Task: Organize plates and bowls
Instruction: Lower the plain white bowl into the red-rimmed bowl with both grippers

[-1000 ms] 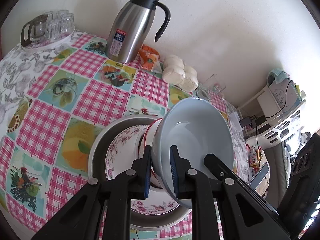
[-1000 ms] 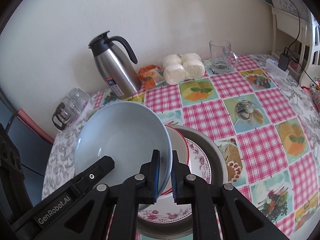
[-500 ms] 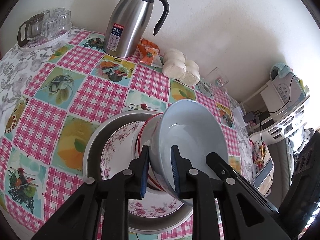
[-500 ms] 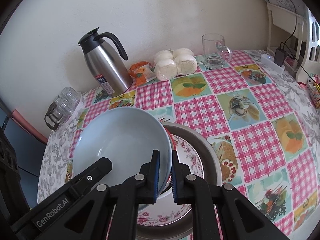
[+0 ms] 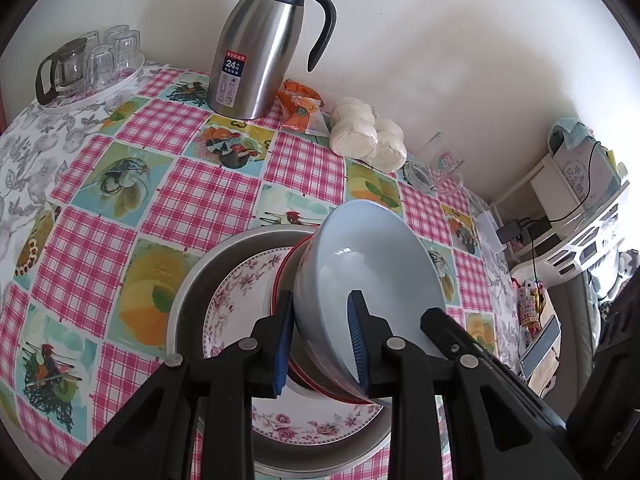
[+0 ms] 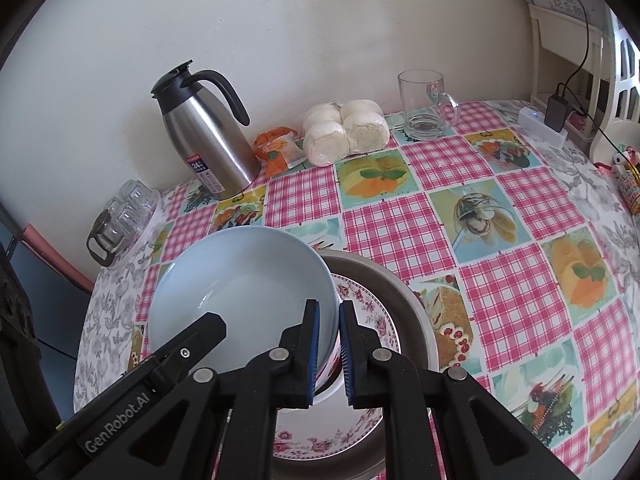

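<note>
Pale blue bowl (image 5: 372, 280) sits tilted in a red-rimmed white bowl (image 5: 298, 376), on a floral plate (image 5: 240, 300) inside a steel basin (image 5: 188, 300) on the checked tablecloth (image 5: 100, 248). Left gripper (image 5: 320, 340): jaws opening, straddling the blue bowl's near rim, one pad inside, one outside; inner pad looks clear of the wall, outer pad contact cannot be judged. Right gripper (image 6: 329, 354): jaws nearly closed, clamped on the opposite rim of the same bowl (image 6: 240, 288). Beyond the basin: bare tablecloth. At the far edge against the wall: steel thermos jug (image 5: 260, 48), orange snack packet (image 5: 300, 108) just beside it, bagged white buns (image 5: 364, 136), glass mug (image 6: 424, 104). Far left: tray of glasses with a small teapot (image 5: 88, 64).
</note>
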{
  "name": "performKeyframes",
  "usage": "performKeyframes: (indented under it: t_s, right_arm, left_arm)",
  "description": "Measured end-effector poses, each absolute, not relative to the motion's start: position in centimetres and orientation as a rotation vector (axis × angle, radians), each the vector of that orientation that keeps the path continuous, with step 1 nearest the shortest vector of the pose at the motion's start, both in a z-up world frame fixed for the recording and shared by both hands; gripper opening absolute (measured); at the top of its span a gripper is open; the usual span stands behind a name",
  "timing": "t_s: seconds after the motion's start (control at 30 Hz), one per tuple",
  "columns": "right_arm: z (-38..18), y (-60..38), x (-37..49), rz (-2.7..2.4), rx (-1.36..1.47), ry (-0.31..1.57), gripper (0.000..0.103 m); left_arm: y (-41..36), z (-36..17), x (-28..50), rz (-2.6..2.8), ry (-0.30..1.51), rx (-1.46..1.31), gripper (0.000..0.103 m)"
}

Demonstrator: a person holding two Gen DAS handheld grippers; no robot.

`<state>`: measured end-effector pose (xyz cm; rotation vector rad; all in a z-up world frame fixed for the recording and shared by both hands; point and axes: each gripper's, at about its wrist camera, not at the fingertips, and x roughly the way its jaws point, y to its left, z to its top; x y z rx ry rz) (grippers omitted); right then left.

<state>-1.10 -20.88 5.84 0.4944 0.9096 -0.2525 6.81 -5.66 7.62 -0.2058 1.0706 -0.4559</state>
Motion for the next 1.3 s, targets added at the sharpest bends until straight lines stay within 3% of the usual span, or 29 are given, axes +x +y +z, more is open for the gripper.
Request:
performKeyframes:
  t_s: [0.53,1.3]
  right_arm:
    - [4.4,-21.1,-0.8,-0.246,0.519,0.94,0.014]
    - [4.4,-21.3,-0.9,-0.244,0.544,0.944,0.015]
  left_arm:
    - [-5.6,8.9,6.4,-0.442,1.057,-0.168,0.036]
    - [-5.4,9.1,6.5,-0.464,1.032,-0.211,0.036]
